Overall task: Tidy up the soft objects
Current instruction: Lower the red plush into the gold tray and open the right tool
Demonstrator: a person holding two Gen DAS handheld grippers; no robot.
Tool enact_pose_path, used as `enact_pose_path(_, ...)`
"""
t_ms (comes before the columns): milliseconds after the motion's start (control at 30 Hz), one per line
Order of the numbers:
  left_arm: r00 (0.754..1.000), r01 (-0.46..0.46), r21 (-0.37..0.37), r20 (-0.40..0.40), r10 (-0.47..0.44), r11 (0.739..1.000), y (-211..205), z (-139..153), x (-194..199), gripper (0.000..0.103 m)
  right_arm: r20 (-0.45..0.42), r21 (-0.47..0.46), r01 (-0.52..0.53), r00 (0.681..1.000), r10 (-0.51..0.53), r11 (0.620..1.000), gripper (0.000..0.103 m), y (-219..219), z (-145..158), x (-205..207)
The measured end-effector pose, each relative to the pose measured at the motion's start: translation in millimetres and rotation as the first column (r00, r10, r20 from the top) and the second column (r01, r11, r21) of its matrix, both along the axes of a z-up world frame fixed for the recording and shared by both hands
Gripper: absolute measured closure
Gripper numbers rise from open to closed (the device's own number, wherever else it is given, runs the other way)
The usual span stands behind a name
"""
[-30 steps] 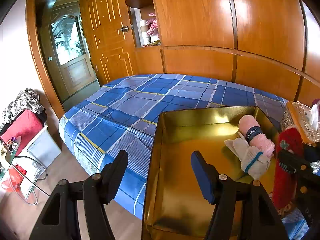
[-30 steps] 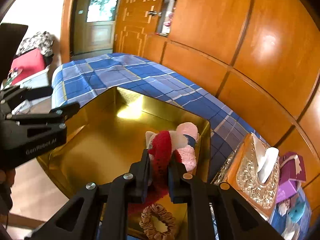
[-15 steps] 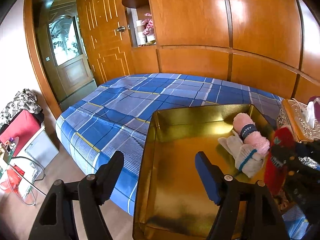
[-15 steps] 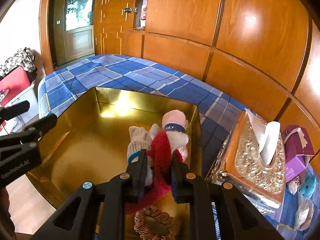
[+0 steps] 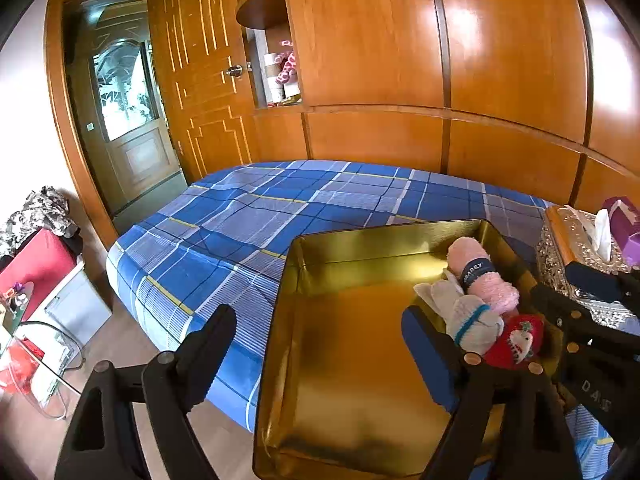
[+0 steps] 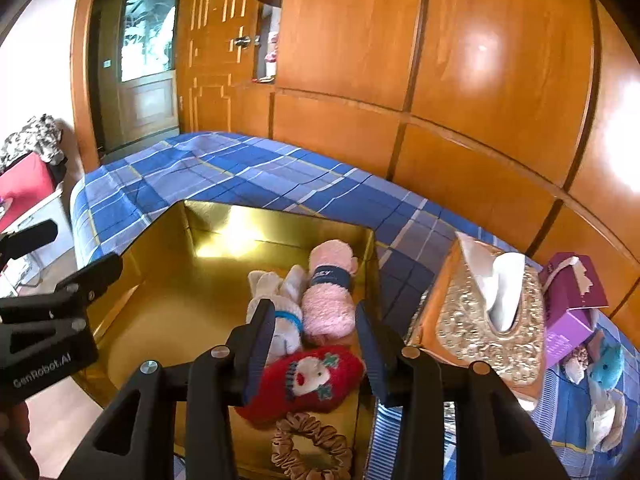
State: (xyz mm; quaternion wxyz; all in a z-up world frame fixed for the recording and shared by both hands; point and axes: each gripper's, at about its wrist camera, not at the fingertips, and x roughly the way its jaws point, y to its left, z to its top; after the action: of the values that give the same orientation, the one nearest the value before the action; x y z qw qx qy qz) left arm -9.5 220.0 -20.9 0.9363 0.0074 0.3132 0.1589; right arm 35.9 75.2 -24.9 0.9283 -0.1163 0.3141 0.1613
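A red knitted sock (image 6: 308, 380) lies in the near right corner of a gold tray (image 6: 160, 320), touching a white sock (image 6: 280, 320) and a pink rolled towel (image 6: 330, 300). It looks light, floppy and easy to squash; its thick middle seems best to pinch. The right gripper (image 6: 316, 344) has just been opening, its jaws apart above the sock without pressing it. The left gripper (image 5: 320, 344) has just been opening, wide and empty. The tray rests on a blue checked bed (image 5: 248, 216) beside wooden wall panels (image 5: 500, 60).
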Motion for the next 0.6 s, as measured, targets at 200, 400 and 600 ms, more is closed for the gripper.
enact_pose_path(200,1.000,0.011,-0.001,0.009,-0.010,1.000,-4,3,-2,0.016,-0.001,0.042,0.056,0.998,-0.056,0.998,0.061,-12,6,0)
enact_pose_path(400,1.000,0.025,0.002,0.010,-0.025,1.000,-10,4,-3,0.016,0.013,0.056,0.075,0.997,-0.076,0.996,0.061,-20,12,-3)
enact_pose_path(600,0.999,0.044,0.008,0.012,-0.044,0.999,-16,5,-4,0.016,0.019,0.068,0.097,0.995,-0.099,0.993,0.061,-28,16,-3)
